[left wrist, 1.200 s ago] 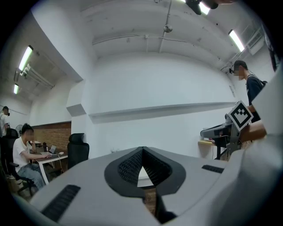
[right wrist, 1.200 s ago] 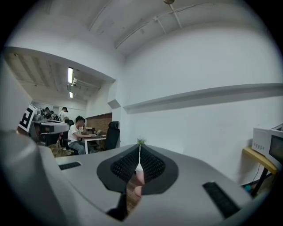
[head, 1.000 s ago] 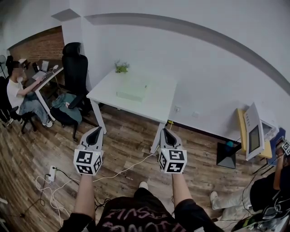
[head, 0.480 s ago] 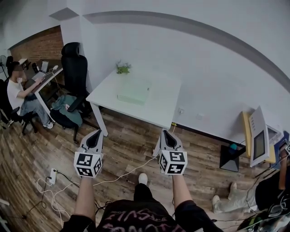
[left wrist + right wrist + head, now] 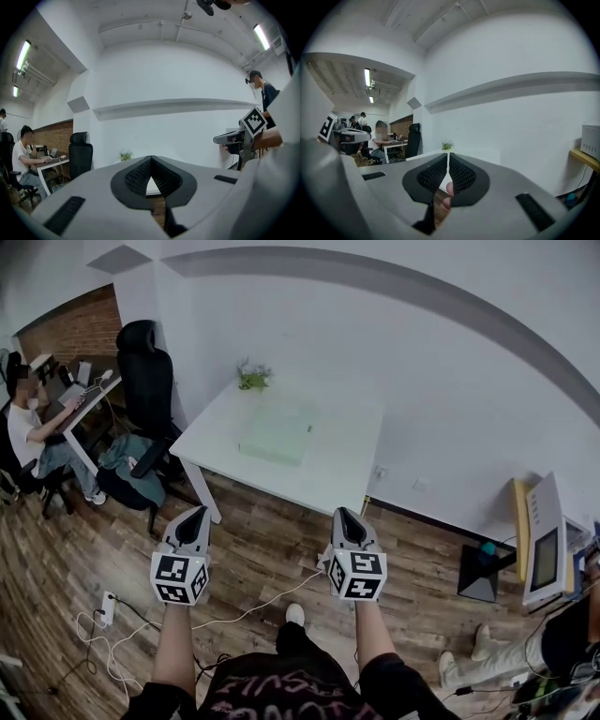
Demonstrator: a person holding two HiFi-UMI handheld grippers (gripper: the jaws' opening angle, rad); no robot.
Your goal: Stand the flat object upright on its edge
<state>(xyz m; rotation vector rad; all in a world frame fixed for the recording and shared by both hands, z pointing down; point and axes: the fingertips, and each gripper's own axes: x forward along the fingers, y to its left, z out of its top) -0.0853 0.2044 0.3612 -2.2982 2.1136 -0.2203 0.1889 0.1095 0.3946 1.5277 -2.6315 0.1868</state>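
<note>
The flat object is a pale green slab (image 5: 274, 439) lying flat on a white table (image 5: 323, 479) against the far wall, with a small potted plant (image 5: 249, 378) behind it. Both grippers hang over the wooden floor, well short of the table. My left gripper (image 5: 198, 514) points toward the table's left leg, and its jaws are shut and empty. My right gripper (image 5: 344, 514) points toward the table's near right corner, also shut and empty. In the left gripper view the closed gripper tips (image 5: 150, 159) frame the distant table. In the right gripper view the right gripper (image 5: 448, 155) has its pads pressed together.
A black office chair (image 5: 145, 362) stands left of the table. A person (image 5: 28, 427) sits at a desk further left. A power strip and cables (image 5: 108, 601) lie on the floor. At right are a yellow shelf with a device (image 5: 544, 554), a black stand (image 5: 480, 570) and another person (image 5: 562, 643).
The view has shifted toward the table, which now looks slightly larger and lower in the head view. Both grippers keep their pose and stay shut.
</note>
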